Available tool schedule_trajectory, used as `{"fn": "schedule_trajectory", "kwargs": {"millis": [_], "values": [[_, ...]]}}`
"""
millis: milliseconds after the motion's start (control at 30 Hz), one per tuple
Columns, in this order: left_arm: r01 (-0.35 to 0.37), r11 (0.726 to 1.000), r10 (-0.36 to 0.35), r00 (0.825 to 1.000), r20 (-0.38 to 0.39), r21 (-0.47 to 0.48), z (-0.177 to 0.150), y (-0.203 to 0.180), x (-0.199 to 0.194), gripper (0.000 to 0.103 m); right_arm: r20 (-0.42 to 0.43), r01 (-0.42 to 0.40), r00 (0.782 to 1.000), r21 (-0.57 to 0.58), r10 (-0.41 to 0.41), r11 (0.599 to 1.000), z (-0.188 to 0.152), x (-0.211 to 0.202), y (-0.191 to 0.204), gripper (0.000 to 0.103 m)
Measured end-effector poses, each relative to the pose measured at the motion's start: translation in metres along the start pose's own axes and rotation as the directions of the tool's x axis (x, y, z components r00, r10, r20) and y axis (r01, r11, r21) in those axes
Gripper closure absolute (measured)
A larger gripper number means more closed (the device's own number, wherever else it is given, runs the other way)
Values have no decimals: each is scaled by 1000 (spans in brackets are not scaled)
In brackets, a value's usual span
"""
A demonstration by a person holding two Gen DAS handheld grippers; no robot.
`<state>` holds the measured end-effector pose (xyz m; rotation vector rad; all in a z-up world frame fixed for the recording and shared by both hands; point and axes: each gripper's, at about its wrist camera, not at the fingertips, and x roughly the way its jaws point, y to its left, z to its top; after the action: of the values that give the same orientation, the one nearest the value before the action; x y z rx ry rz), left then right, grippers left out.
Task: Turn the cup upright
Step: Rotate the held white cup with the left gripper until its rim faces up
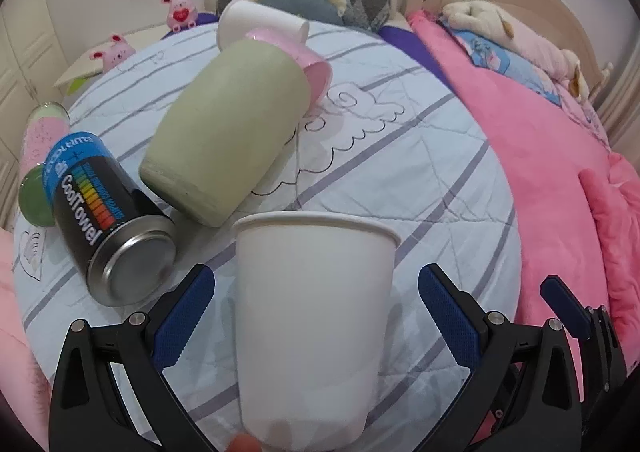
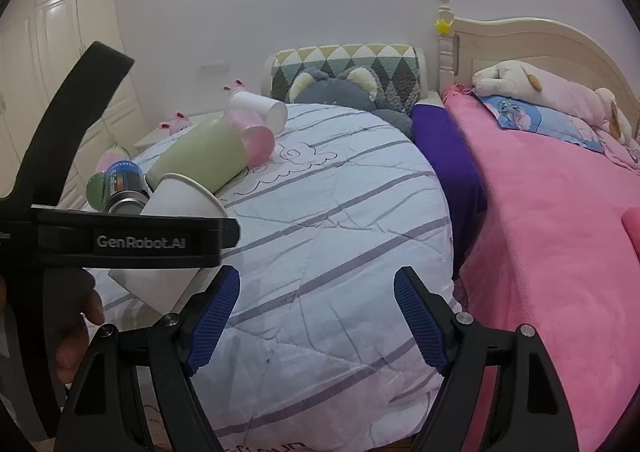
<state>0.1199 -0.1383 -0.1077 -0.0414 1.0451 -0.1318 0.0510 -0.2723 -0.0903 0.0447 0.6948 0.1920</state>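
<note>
A white paper cup [image 1: 312, 316] stands upright, mouth up, on the striped quilt between the fingers of my left gripper [image 1: 316, 316]. The blue pads [image 1: 184, 316] stand wide apart on each side of it and do not touch it. In the right wrist view the same cup [image 2: 176, 203] shows at the left, partly hidden behind the left gripper's black body. My right gripper [image 2: 316, 320] is open and empty above the quilt, to the right of the cup.
A green tumbler [image 1: 224, 139] with a pink lid lies on its side behind the cup. A black CoolTowel can [image 1: 108, 219], a pink-green bottle [image 1: 38, 155] and another white cup [image 1: 260, 23] lie nearby. A pink blanket [image 1: 540, 155] covers the right side.
</note>
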Motion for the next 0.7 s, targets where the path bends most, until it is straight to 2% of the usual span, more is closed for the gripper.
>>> {"fn": "schedule_trajectory", "kwargs": {"millis": [67,233,300,433,500,533,700], "values": [[4,1000,-4,1000,-3,-5,1,0,3,0,0,-7,1000,-5,7,1000,1,2,1,22],[4,1000,-4,1000,-26,-21,5,1,10,7,-1,-20,1000,-13,20,1000,2,4,1,22],[-3,1000,2,1000,-31,-25,6,2,11,18,-1,-20,1000,-17,20,1000,1,3,1,22],[-6,1000,6,999,-40,-8,5,-1,13,19,-7,-25,1000,-19,25,1000,0,5,1,22],[-12,1000,12,999,-37,-1,5,-2,13,30,-10,-25,1000,-21,25,999,-1,5,1,22],[-18,1000,18,999,-37,6,5,-3,13,33,-10,-27,1000,-21,27,999,-1,5,1,22],[-26,999,26,999,25,27,4,-5,3,34,-11,-36,999,-19,36,999,-1,5,2,22]]}}
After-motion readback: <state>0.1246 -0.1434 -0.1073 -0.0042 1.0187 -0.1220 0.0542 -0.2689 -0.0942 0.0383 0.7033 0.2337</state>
